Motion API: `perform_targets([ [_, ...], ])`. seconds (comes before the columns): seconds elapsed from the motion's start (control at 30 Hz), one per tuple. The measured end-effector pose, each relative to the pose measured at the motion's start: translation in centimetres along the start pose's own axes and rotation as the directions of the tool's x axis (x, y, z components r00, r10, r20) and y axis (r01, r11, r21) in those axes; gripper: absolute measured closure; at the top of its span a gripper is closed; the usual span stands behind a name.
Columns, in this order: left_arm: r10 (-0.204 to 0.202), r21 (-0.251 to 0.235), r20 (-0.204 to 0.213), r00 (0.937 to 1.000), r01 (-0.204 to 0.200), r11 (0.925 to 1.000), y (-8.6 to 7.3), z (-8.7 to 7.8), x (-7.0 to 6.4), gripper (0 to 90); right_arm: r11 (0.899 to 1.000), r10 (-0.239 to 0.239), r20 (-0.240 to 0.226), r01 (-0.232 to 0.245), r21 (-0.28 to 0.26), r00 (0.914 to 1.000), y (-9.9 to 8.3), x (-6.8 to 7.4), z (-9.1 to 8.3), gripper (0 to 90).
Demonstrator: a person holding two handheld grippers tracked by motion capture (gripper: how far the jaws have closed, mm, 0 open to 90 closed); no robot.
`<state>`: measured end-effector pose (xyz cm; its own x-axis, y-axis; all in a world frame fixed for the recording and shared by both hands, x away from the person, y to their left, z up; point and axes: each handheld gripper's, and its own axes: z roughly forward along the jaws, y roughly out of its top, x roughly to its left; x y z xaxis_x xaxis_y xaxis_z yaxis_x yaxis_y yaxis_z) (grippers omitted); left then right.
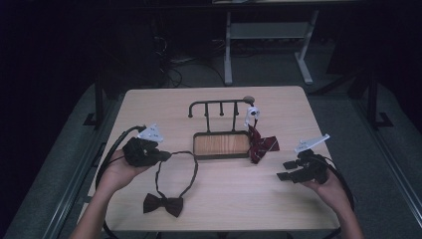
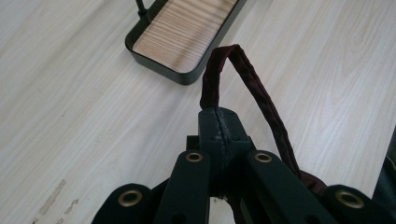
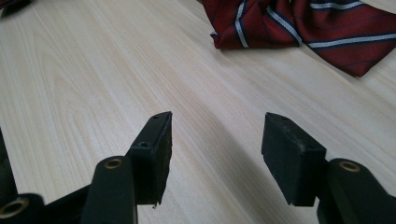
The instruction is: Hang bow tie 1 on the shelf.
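The left gripper (image 1: 161,156) is sitting low over the left part of the tabletop (image 1: 234,199), its fingers (image 2: 219,128) pressed together and pinching the strap (image 2: 261,100) of the bow tie (image 1: 163,204). In the left gripper view the dark red strap is rising out of the closed fingers in a narrow loop and bending back down past the gripper's right side. In the high view the strap is running from the gripper in a loop across the wood, down to the dark bow, which is lying flat near the front edge, well apart from the gripper.

The right gripper (image 1: 286,170) is hovering over the right part of the tabletop, fingers (image 3: 156,144) spread wide and holding nothing, bare wood showing between them. Ahead of it the striped tie (image 3: 299,23) is lying crumpled, red with pale and dark stripes.

The tray (image 1: 221,155), a dark-rimmed wooden one, is sitting mid-tabletop with a rack (image 1: 219,103) of pegs rising behind it. The striped tie is lying against the tray's right end, and a white tag (image 1: 252,113) is hanging at the rack's right end just above it
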<state>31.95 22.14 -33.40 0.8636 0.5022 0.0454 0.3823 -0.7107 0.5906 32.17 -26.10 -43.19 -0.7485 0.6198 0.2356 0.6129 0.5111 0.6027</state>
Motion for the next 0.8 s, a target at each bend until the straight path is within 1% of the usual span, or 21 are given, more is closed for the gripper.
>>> perform_targets([
  [0.33, 0.021, -0.018, -0.01, 0.9997, -0.021, 0.9996, 1.4, -1.3, 0.0, 90.0, 1.0, 0.002, -0.004, -0.002, 0.004, 1.0, -0.1, -0.1, 0.1, 42.8],
  [0.4, 0.023, -0.023, -0.004, 0.9997, -0.024, 0.9995, 1.6, -1.4, 0.0, 90.0, 1.0, 0.0, -0.005, 0.0, 0.002, 1.0, -0.1, -0.2, 0.0, 42.8],
  [0.53, 0.027, -0.031, 0.0, 0.9996, -0.027, 0.9991, 2.0, -1.7, -0.1, 90.0, 1.0, 0.012, -0.005, -0.012, 0.005, 0.9999, -0.2, -0.2, 0.0, 42.7],
  [0.7, 0.031, -0.033, 0.002, 0.9995, -0.031, 0.999, 2.4, -2.0, -0.1, 90.0, 1.0, 0.004, -0.01, -0.004, -0.001, 0.9999, -0.2, -0.4, 0.1, 42.0],
  [0.8, 0.033, -0.037, 0.005, 0.9994, -0.033, 0.9988, 2.7, -2.0, 0.0, 90.0, 1.0, 0.015, -0.012, -0.015, -0.005, 0.9998, -0.3, -0.5, 0.1, 41.4],
])
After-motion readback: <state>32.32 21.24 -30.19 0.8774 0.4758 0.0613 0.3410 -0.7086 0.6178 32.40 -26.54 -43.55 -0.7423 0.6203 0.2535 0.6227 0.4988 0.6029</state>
